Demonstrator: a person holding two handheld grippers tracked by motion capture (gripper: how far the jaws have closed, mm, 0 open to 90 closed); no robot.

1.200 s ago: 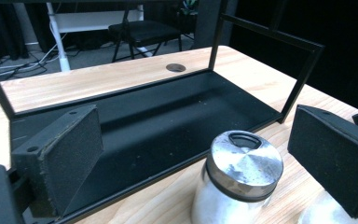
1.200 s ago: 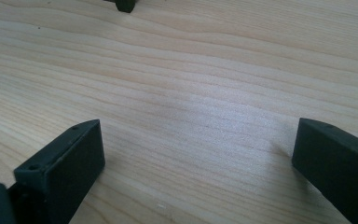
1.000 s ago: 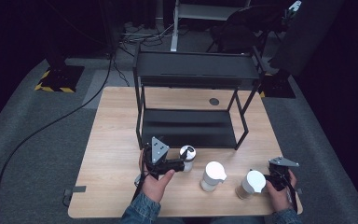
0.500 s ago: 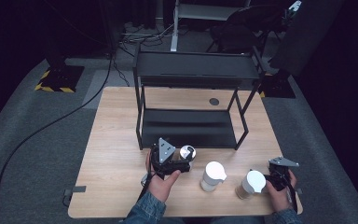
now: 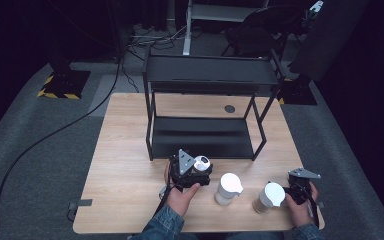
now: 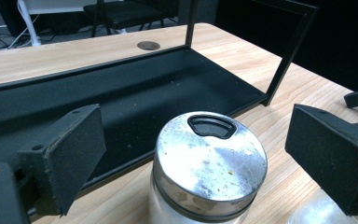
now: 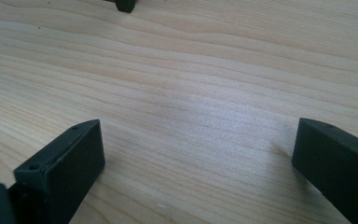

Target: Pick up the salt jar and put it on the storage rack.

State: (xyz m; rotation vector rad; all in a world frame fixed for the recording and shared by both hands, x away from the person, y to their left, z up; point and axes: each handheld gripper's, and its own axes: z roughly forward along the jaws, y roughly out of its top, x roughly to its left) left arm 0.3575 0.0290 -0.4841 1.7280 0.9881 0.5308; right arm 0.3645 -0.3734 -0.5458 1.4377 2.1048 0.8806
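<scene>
A glass jar with a scuffed metal lid (image 6: 209, 158) stands on the wooden table (image 5: 125, 165) just in front of the black rack. My left gripper (image 6: 200, 140) straddles it with a pad on each side. A gap shows at both pads; the jaws have just been closing a little. From above, the jar (image 5: 201, 162) sits at the tip of the left gripper (image 5: 199, 170), held by a hand. My right gripper (image 7: 196, 154) is open over bare wood, and it rests at the table's front right (image 5: 298, 183).
A black two-level rack (image 5: 205, 135) stands at mid-table, its lower shelf (image 6: 135, 88) right behind the jar. Two white-lidded containers (image 5: 228, 187) (image 5: 269, 196) stand between the grippers. A round grommet hole (image 5: 229, 108) lies behind the rack.
The left gripper has moved right and lower toward the metal-lidded jar and now has it between its jaws. The jar, the other containers and the right gripper have stayed put.
</scene>
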